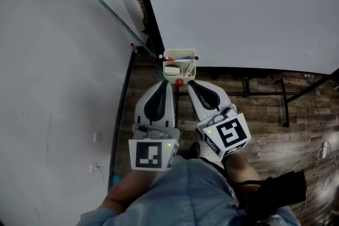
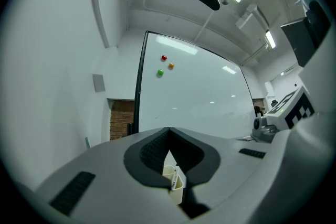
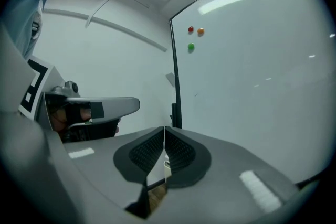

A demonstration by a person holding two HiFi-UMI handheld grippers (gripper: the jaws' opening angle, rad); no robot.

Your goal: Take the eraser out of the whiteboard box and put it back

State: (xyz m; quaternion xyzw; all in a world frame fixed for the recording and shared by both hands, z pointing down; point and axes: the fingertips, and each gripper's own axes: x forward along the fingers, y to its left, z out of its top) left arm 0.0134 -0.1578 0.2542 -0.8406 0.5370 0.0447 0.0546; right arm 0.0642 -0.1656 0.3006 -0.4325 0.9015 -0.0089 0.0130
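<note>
A small cream whiteboard box hangs at the lower left corner of the whiteboard. A white block, probably the eraser, lies in its left half with pens beside it. A red magnet sits on the box's front. My left gripper and right gripper point at the box side by side, just short of it, both shut and empty. In the left gripper view the box shows below the closed pads. In the right gripper view only a sliver of the box shows.
A green rod leans against the white wall at the left. The board's black stand runs over the wood floor, with cables at the right. Red, orange and green magnets sit high on the board.
</note>
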